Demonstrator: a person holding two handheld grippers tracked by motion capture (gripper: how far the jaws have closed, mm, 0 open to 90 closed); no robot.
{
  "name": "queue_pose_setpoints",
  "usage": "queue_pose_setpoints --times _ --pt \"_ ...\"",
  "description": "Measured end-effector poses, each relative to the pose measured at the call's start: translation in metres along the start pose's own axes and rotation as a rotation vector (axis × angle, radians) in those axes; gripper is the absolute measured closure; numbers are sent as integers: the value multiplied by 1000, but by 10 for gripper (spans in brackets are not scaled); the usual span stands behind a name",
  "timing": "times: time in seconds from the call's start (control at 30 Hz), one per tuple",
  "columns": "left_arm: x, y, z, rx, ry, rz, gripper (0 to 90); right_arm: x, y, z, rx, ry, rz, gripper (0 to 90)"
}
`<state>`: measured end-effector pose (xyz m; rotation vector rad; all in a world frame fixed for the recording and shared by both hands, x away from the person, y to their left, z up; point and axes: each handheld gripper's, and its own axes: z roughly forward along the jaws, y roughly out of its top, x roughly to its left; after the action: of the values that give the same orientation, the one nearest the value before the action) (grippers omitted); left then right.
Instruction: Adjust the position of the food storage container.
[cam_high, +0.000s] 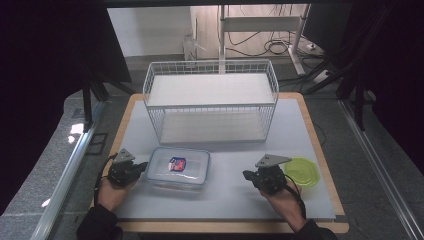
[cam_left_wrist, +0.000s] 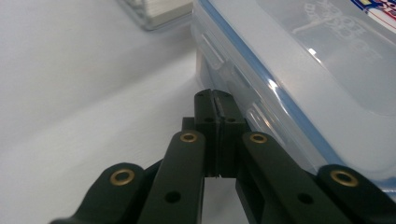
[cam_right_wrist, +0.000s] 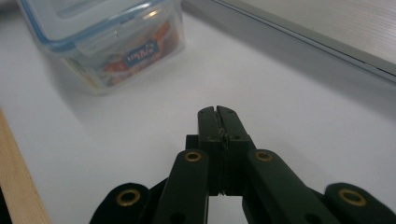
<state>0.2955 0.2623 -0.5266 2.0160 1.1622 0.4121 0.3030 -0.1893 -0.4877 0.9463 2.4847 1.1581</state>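
One clear rectangular plastic food container with a blue-sealed snap lid (cam_high: 179, 168) is sitting on the grey mat near the front of the table, left of centre, just in front of the wire basket. A small red and blue labelled packet (cam_high: 177, 163) is showing through its lid.

Two hand-held grippers are lying close to it. The left gripper (cam_high: 141, 166) is resting just beside the container's left short end; in the left gripper view its two black jaws are pressed flat together with nothing between them, and their tips are lying right against the container's side wall (cam_left_wrist: 243, 88) below the lid's rim, though whether they are actually touching it I cannot tell. The right gripper (cam_high: 246, 174) is sitting well apart from the container, on bare mat to its right, pointing towards it. Its jaws are likewise fully closed and gripping nothing, the container (cam_right_wrist: 107, 42) appearing farther off ahead of them.

One round yellow-green plastic lid (cam_high: 301, 172) is lying just right of the right gripper. One white wire basket (cam_high: 210, 102) with a white shelf board is standing behind everything, on one wooden-edged table (cam_high: 327, 165).
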Motion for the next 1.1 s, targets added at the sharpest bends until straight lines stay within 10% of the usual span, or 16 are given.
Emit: queue_pose_setpoints --times 0.97,1.1 --pt "-80 25 27 39 -143 155 896 -14 -2 11 38 -48 46 879" --pt "-77 22 19 36 -119 182 751 -13 -2 7 31 -60 39 870"
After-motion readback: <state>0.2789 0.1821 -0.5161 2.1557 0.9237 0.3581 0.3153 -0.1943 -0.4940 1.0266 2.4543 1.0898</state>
